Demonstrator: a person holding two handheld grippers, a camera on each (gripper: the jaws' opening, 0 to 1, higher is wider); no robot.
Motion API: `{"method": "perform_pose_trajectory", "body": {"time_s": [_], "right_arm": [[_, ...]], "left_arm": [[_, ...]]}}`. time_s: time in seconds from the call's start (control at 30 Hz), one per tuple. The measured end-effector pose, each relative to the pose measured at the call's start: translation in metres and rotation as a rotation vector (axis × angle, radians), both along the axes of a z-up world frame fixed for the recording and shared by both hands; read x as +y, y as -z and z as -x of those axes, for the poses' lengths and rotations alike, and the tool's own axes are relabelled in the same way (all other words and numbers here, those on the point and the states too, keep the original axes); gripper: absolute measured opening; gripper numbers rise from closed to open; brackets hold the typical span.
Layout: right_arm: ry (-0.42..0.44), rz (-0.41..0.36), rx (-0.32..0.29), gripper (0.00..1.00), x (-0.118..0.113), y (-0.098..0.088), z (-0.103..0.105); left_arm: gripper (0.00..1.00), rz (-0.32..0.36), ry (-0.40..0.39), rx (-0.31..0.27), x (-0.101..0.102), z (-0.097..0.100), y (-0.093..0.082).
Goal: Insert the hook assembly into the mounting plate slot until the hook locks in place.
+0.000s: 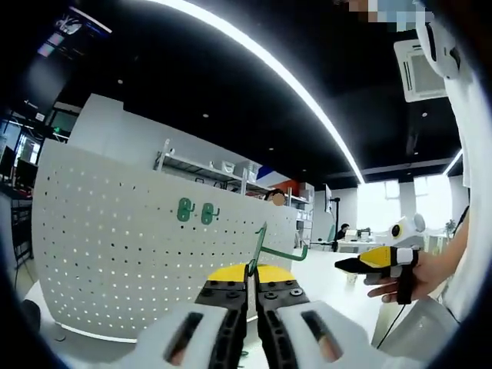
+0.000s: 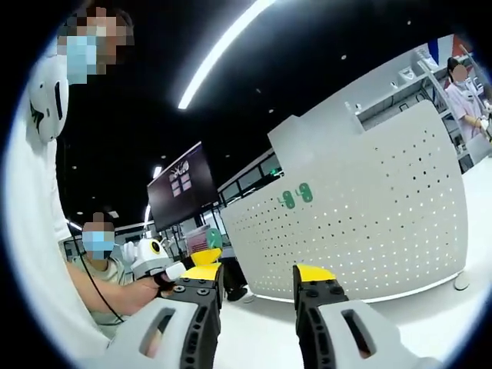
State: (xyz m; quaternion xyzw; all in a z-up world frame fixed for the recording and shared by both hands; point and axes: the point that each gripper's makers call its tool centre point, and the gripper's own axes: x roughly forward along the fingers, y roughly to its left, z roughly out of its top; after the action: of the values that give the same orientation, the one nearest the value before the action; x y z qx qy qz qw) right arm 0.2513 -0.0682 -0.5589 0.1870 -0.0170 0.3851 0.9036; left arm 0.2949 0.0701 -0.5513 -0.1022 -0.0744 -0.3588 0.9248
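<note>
The thin green wire hook assembly (image 1: 265, 247) stands pinched between the closed yellow-tipped jaws of the left gripper (image 1: 251, 270), its flat back piece rising upright from the tips and its wire arm running off to the right to an upturned end. It is held in the air in front of the white perforated mounting plate (image 1: 115, 254), apart from it. Two more green hooks (image 1: 195, 211) already sit side by side in the upper part of that plate, seen also in the right gripper view (image 2: 297, 195).

The right gripper (image 2: 257, 278) points at the same plate (image 2: 369, 231) with its jaws spread wide and nothing between them. In the left gripper view it comes in from the right (image 1: 367, 262), level and carried in a person's hand (image 1: 407, 278). In the right gripper view the left gripper shows at the left, white and yellow, on the person's other hand (image 2: 146, 296).

The plate is a curved sheet with regular rows of small round holes, standing upright on a smooth white tabletop (image 1: 330, 284). Behind it is a pale wall panel and a metal shelf rack (image 1: 223, 171) with small items. The ceiling is black, crossed by a long bright light strip (image 1: 284, 77), with a square vent (image 1: 419, 71) in it. A dark wall screen (image 2: 183, 184) hangs further back, and bright windows (image 1: 400, 201) lie at the far end of the room. The person's white sleeve (image 2: 38, 231) edges the right gripper view, and other people sit at a distance.
</note>
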Motion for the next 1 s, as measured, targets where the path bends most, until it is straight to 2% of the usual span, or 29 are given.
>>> {"method": "perform_pose_trajectory", "body": {"time_s": [0.33, 0.63, 1.0], "right_arm": [[-0.04, -0.039, -0.007, 0.31, 0.018, -0.009, -0.002], [-0.073, -0.051, -0.024, 0.29, 0.039, -0.017, -0.006], [-0.106, -0.049, -0.025, 0.28, 0.051, -0.019, -0.006]], "left_arm": [[0.01, 0.015, 0.018, 0.002, -0.011, 0.006, -0.002], [0.01, 0.03, 0.007, 0.009, -0.01, 0.006, -0.003], [0.01, 0.044, -0.028, 0.019, -0.007, 0.008, -0.002]]}}
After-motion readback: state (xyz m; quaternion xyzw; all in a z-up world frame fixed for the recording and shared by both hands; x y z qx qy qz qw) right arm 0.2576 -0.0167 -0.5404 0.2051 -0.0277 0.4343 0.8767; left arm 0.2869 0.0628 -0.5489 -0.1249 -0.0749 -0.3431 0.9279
